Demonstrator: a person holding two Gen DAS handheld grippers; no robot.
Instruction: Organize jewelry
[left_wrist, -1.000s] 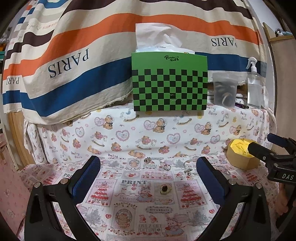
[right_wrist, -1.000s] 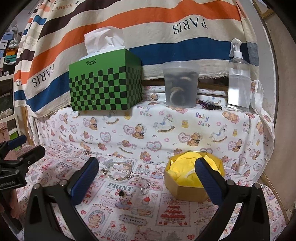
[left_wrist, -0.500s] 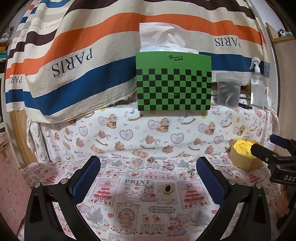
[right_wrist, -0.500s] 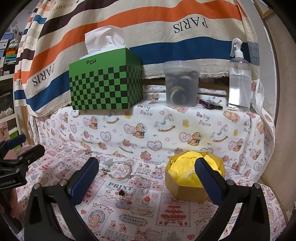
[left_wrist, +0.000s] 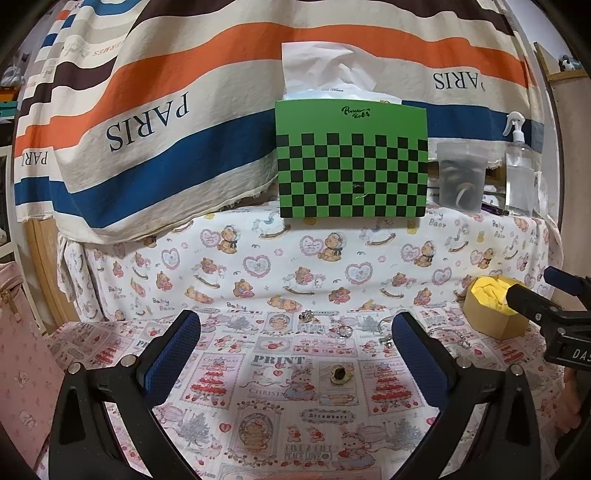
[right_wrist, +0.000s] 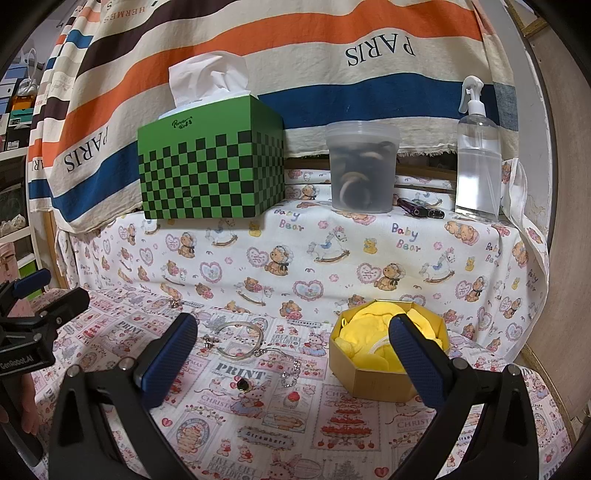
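Right wrist shows bangle (right_wrist: 241, 340) whole; left wrist: half-hidden.

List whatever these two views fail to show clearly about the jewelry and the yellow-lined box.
- Yellow-lined octagonal cardboard box: right view, the right gripper finger covers part of its inside; left view, the other gripper's tip overlaps it.
- Small silver pieces on the printed cloth: left view, too small to tell their type.
- Contents of the frosted plastic tub: both views, blurred by its cloudy wall.
- Left gripper: open, holding nothing.
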